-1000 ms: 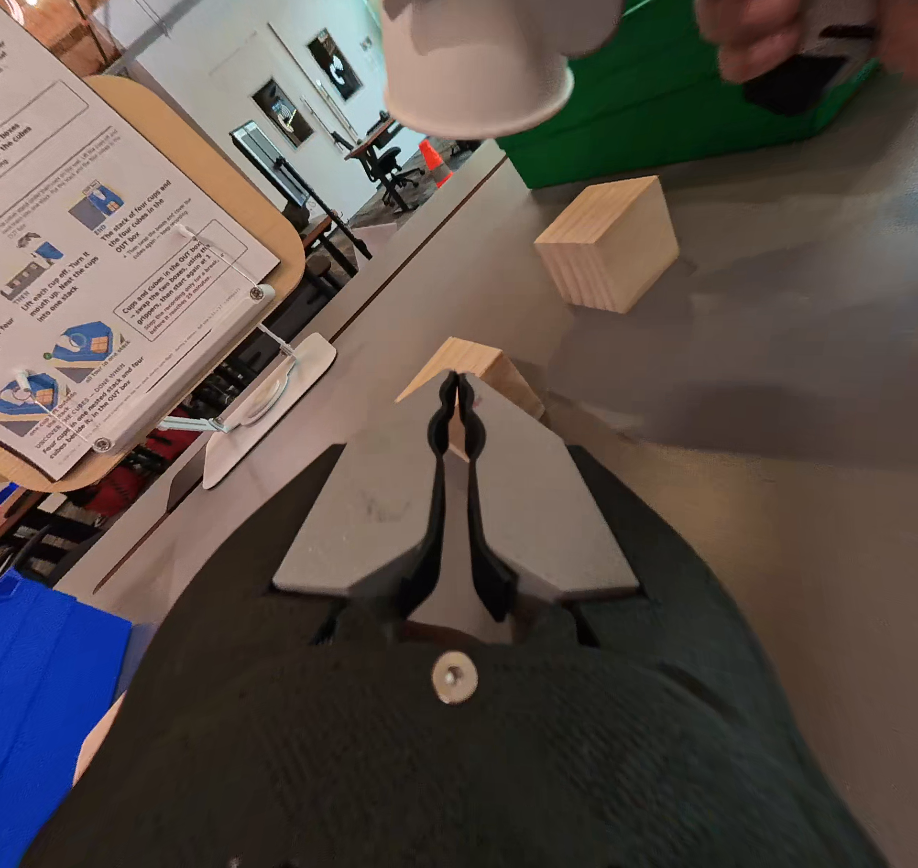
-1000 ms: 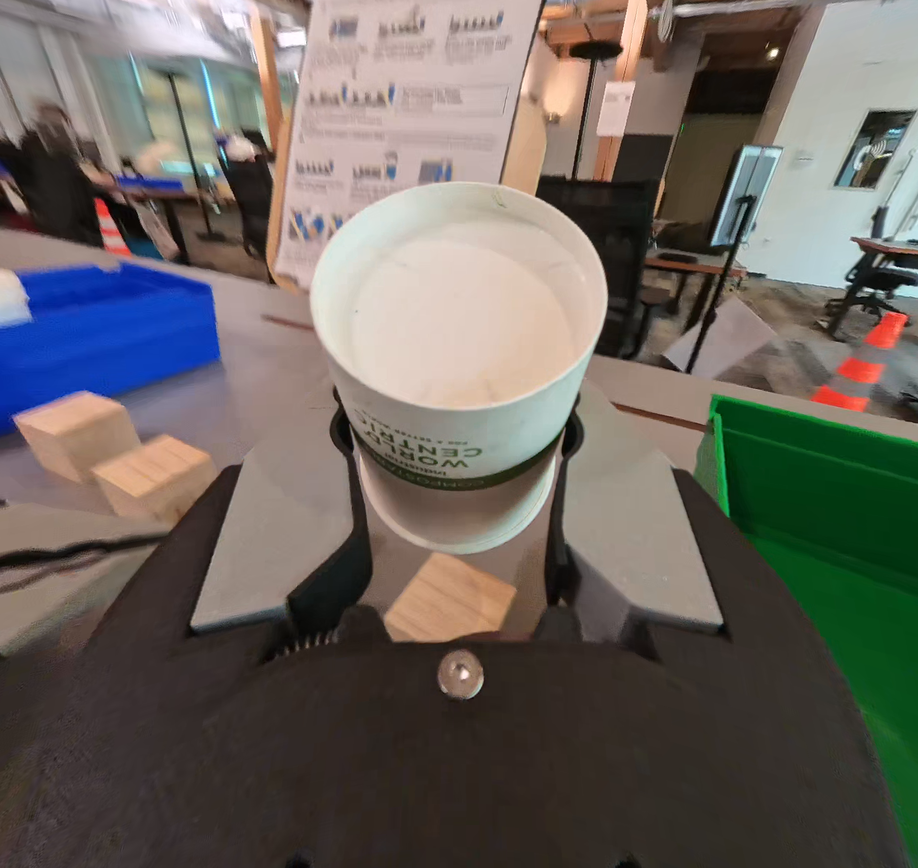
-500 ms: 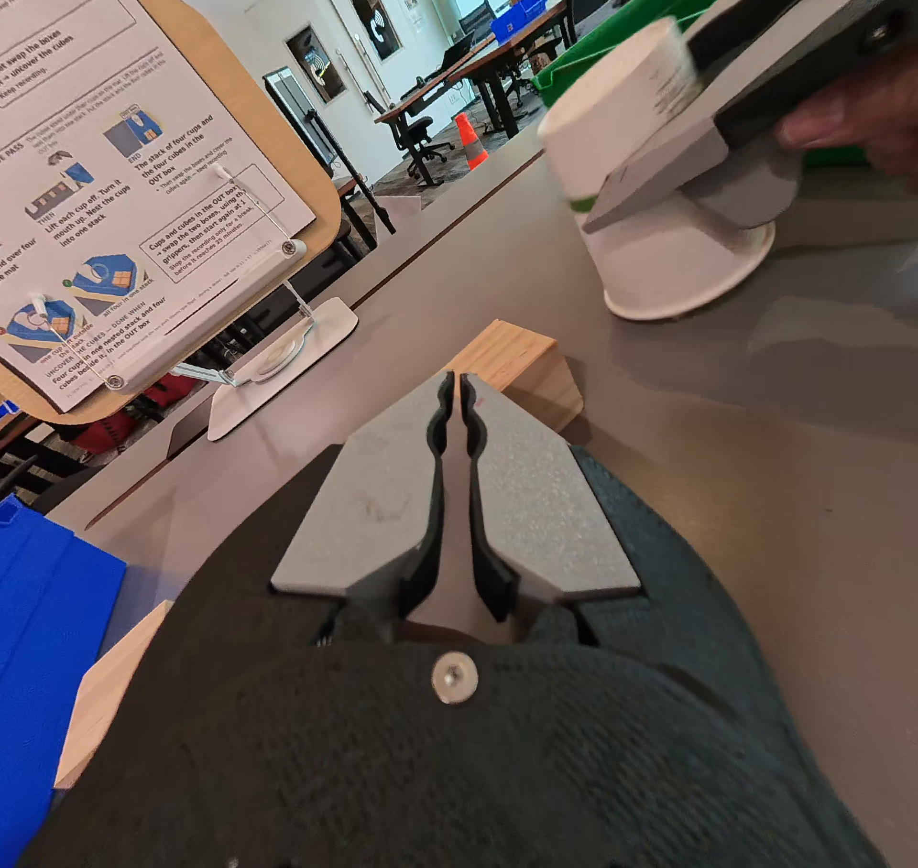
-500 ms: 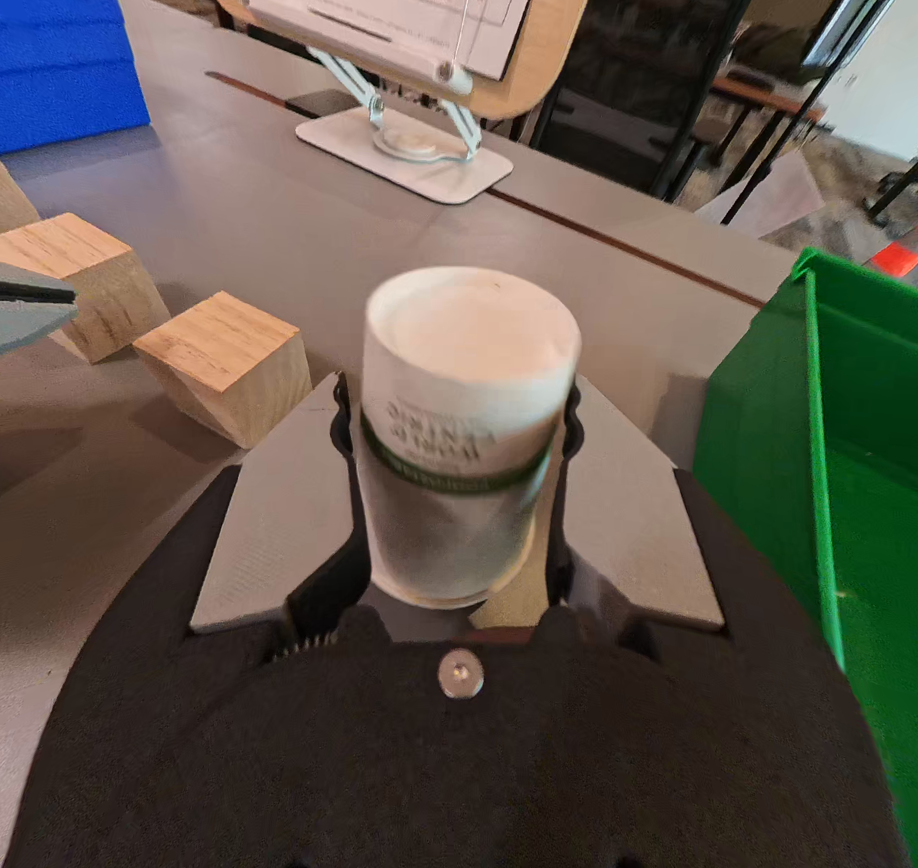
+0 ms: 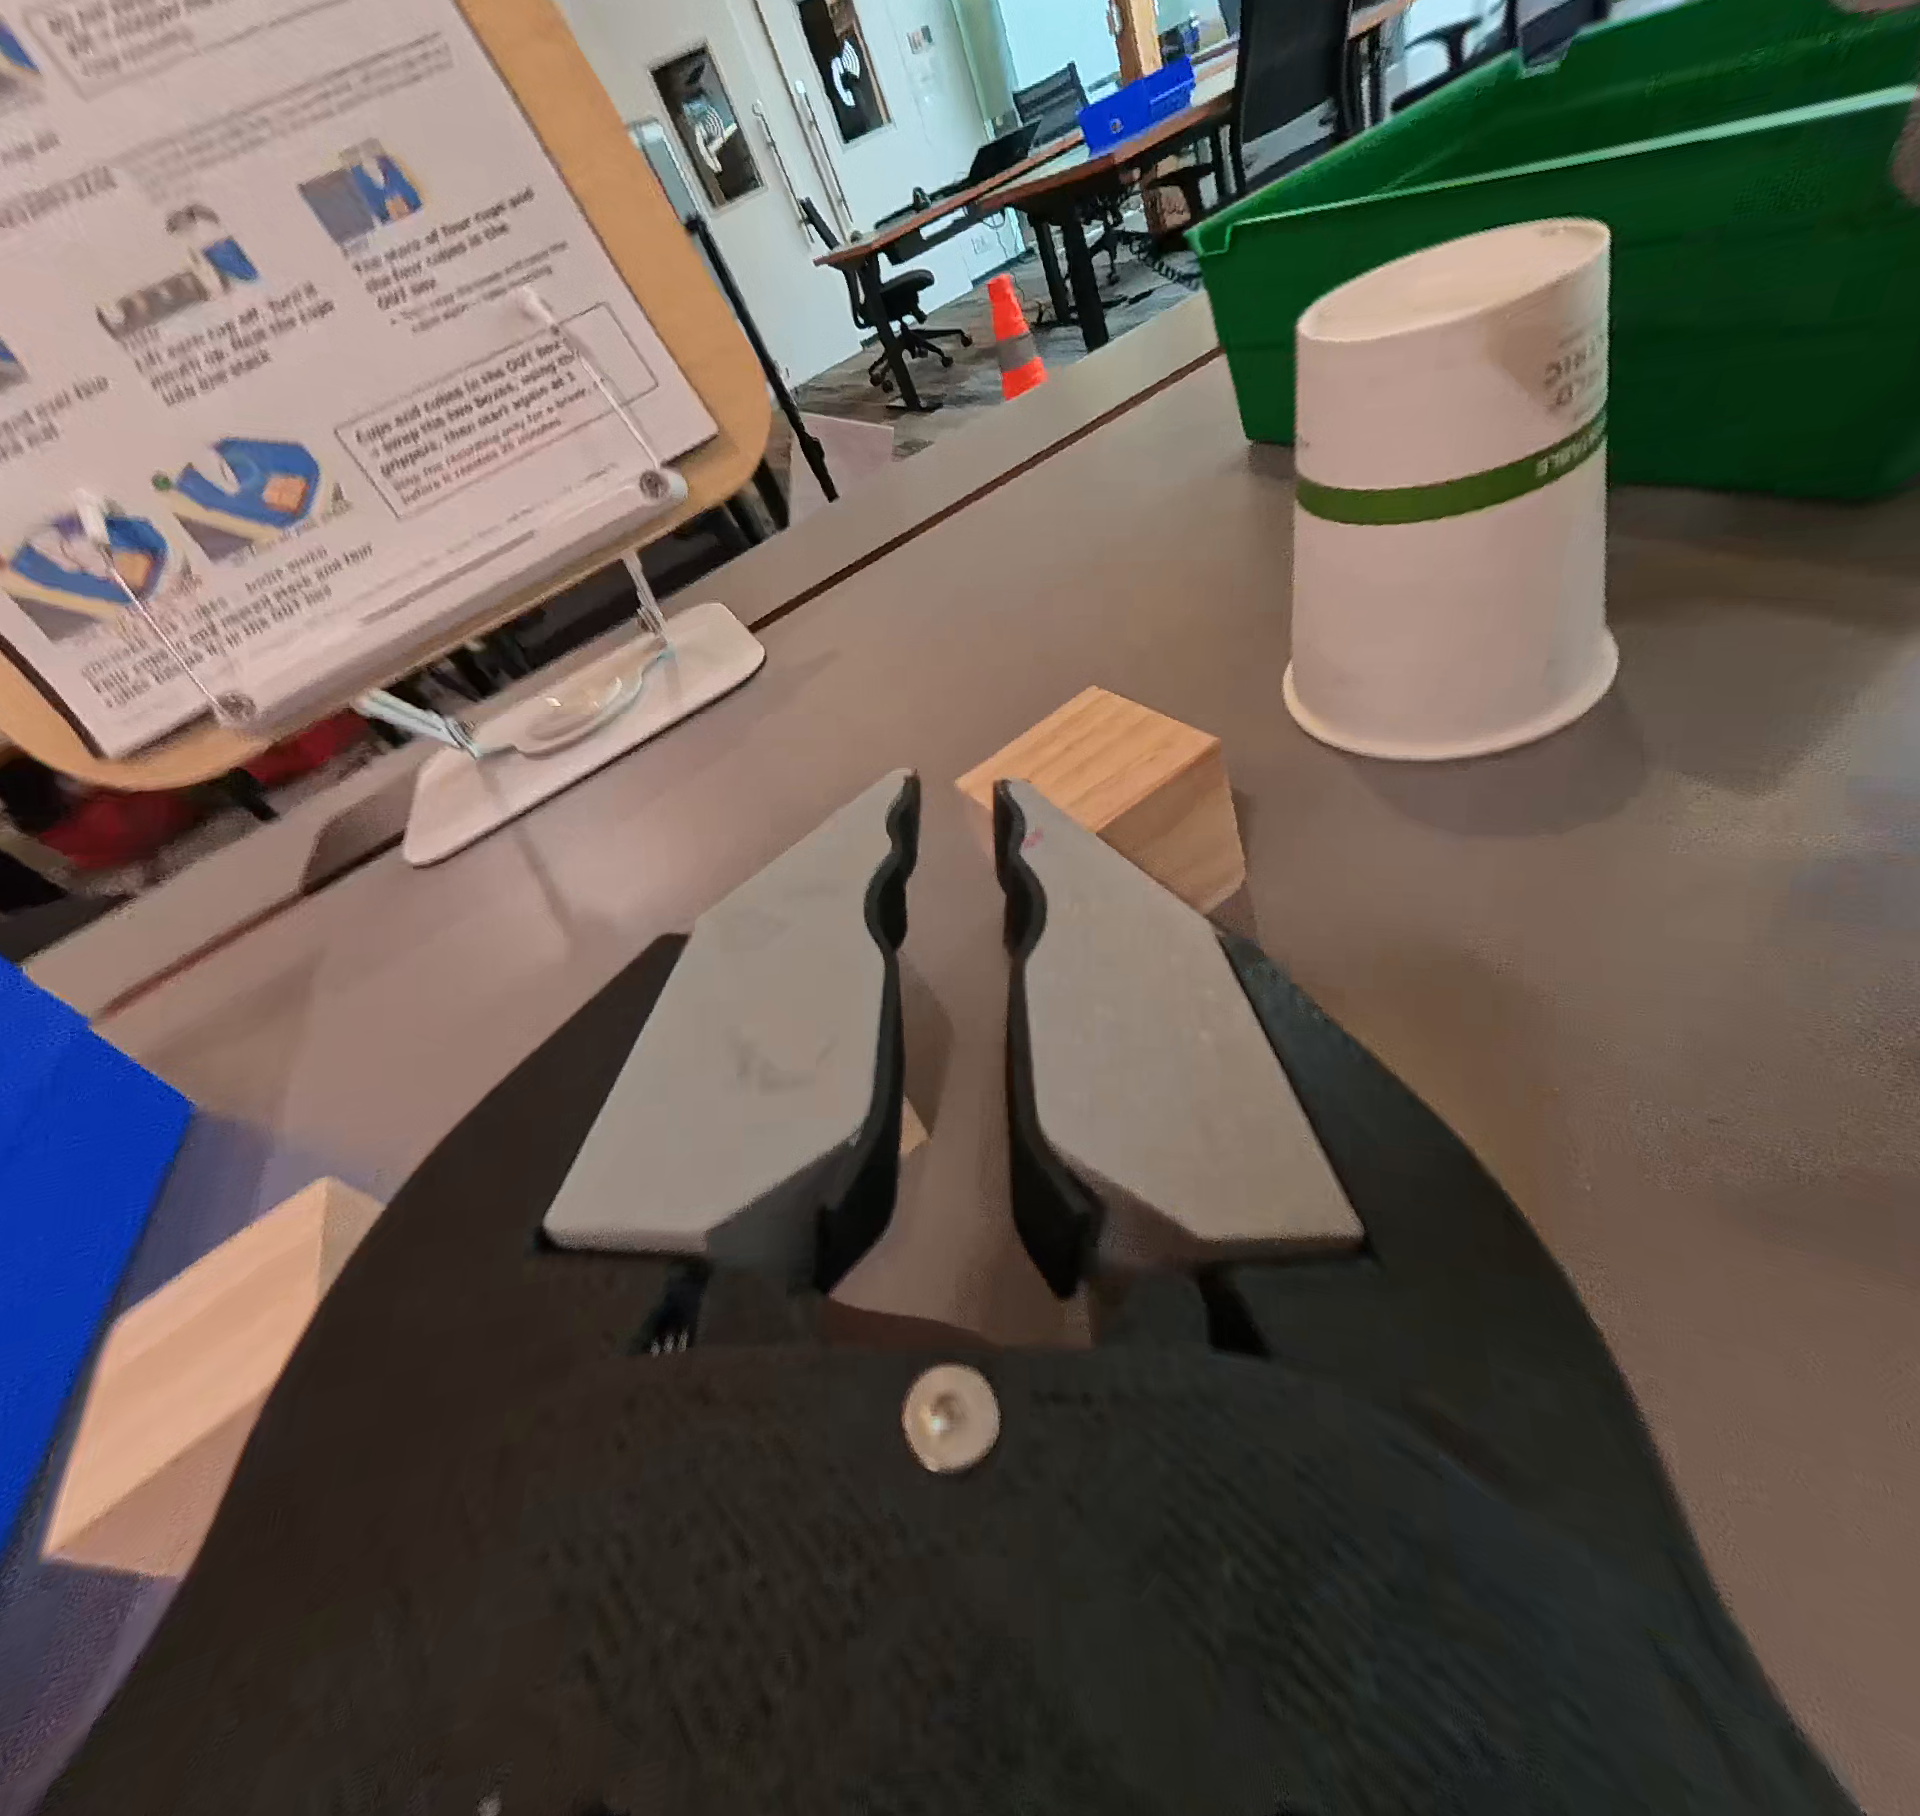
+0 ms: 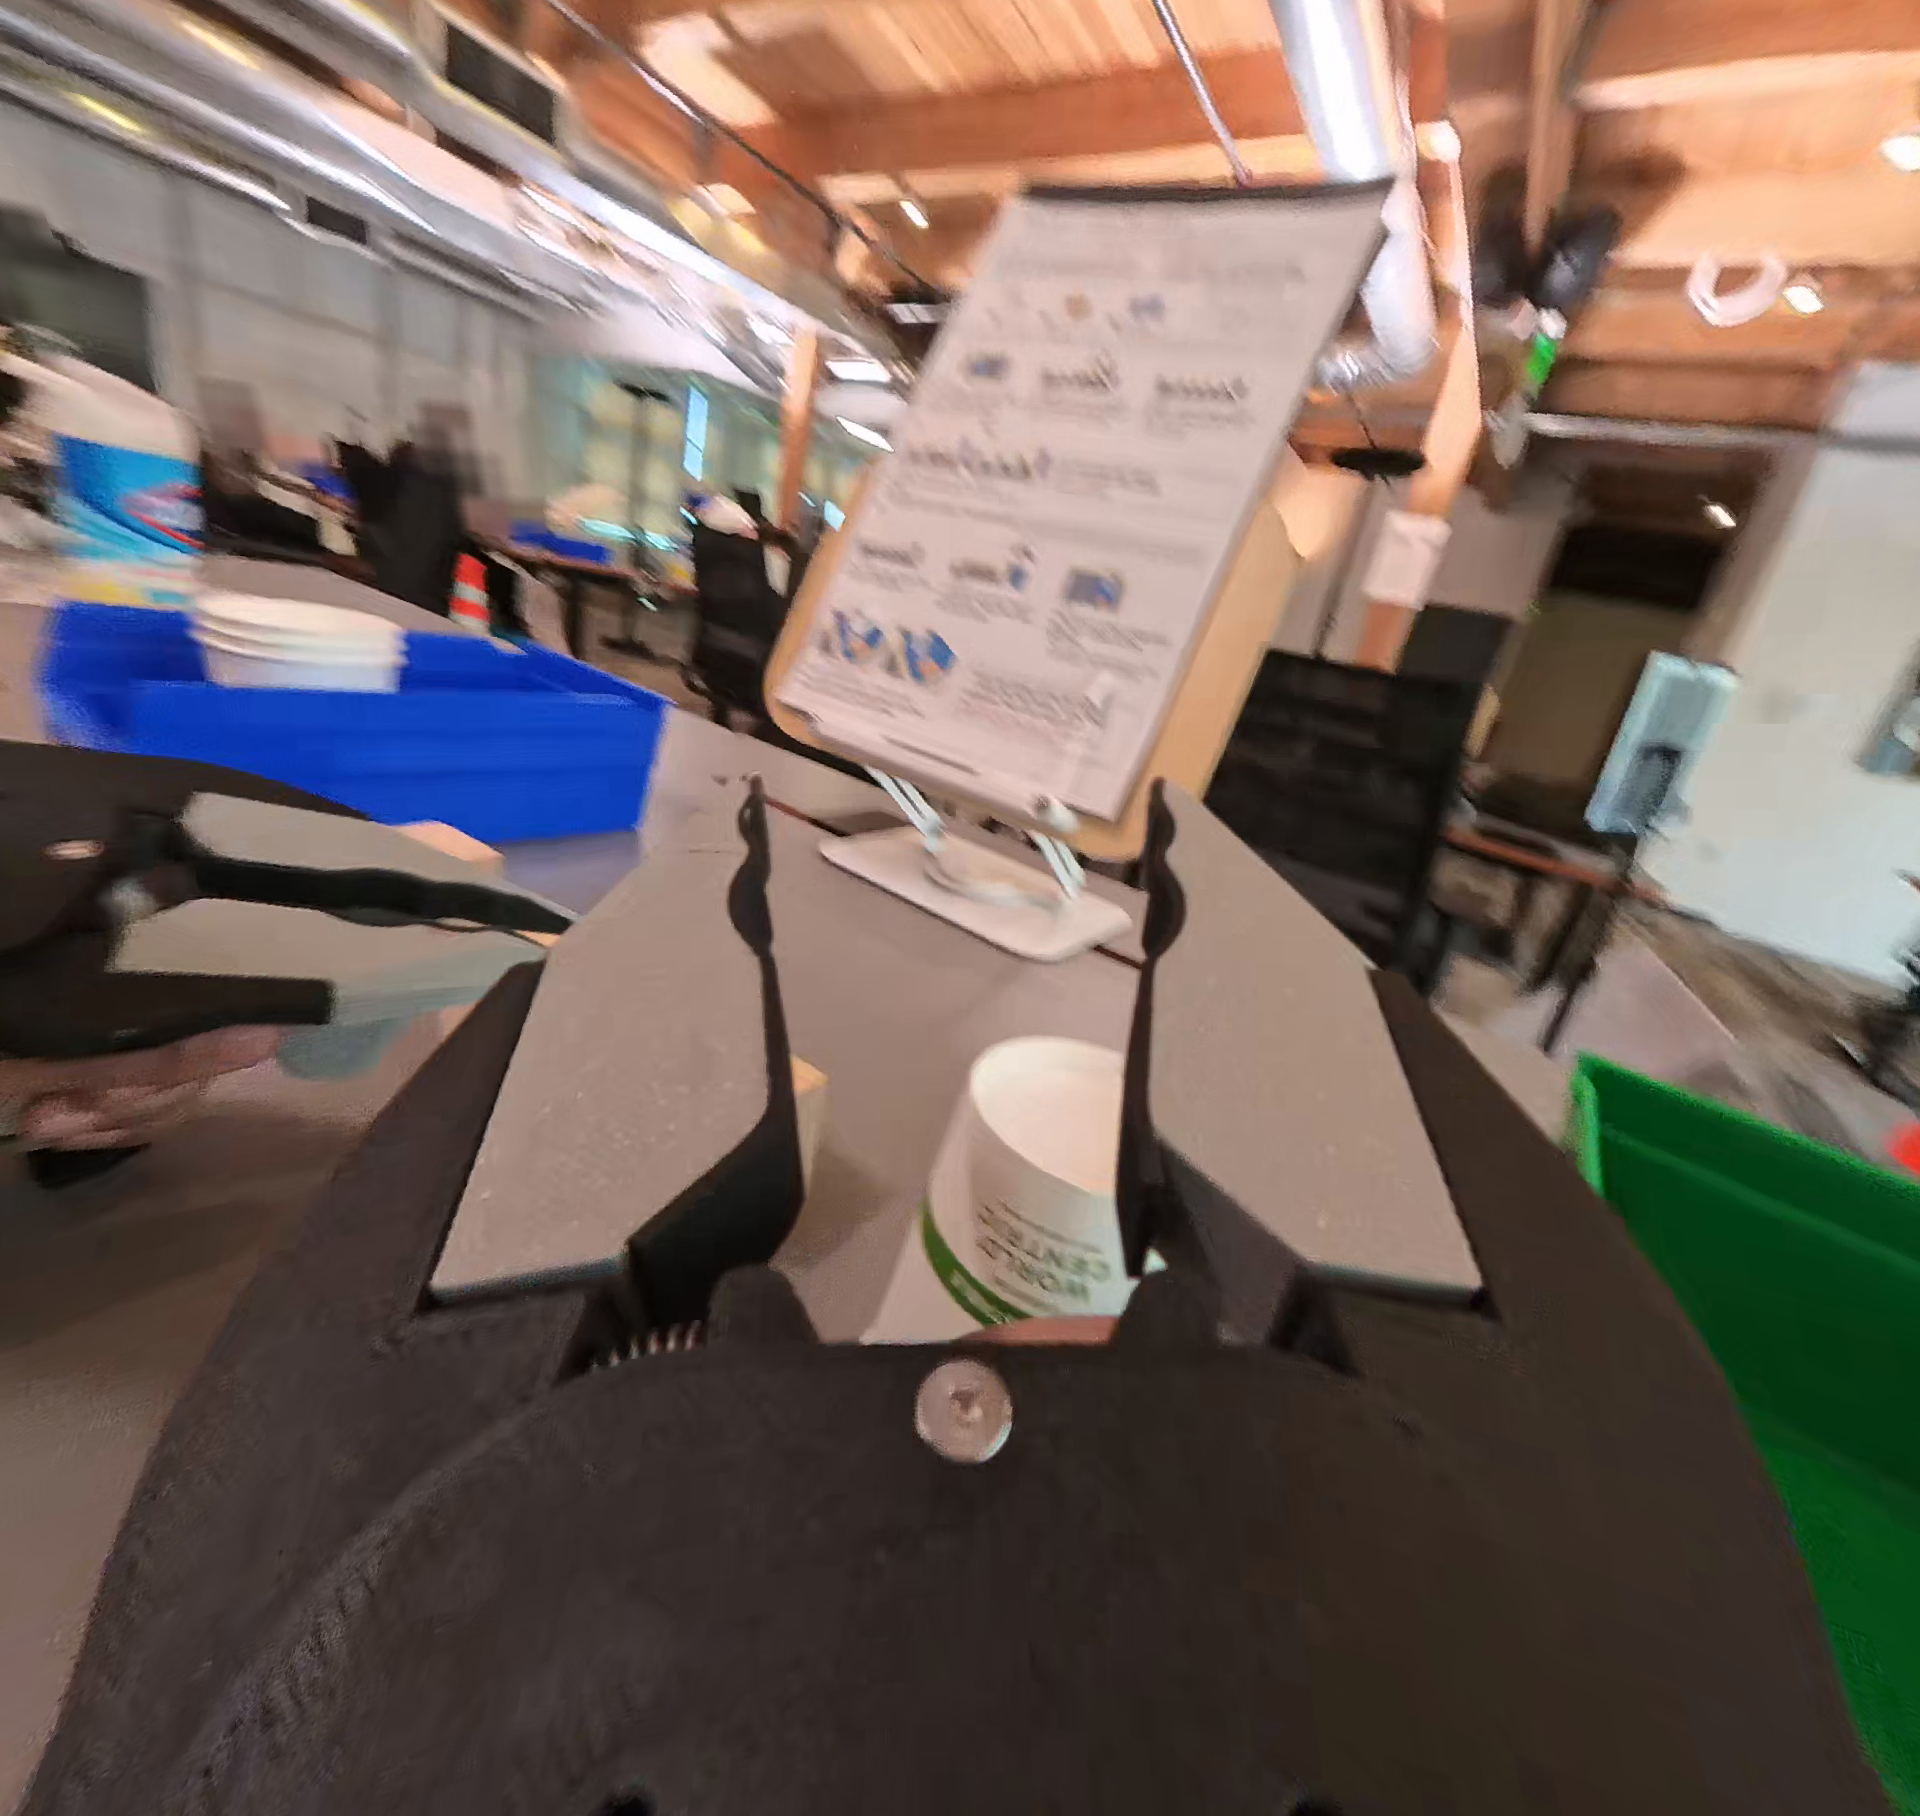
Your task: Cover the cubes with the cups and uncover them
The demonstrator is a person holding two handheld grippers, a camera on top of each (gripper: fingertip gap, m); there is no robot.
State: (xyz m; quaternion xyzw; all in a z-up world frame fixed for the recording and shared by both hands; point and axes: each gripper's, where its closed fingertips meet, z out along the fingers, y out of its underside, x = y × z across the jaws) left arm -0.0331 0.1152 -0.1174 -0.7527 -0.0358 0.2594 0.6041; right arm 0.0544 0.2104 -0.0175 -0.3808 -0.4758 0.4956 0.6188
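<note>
Fingers of the left gripper are standing slightly apart, gripping nothing – a wooden cube sitting just beyond. Right gripper is gaping wide above the upturned white paper cup, pads clear of it.

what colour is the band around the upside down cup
Green, on a white cup; clearest in the left wrist view.

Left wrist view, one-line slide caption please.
Left gripper, slightly open and empty, near a wooden cube; upturned white cup beyond.
</note>
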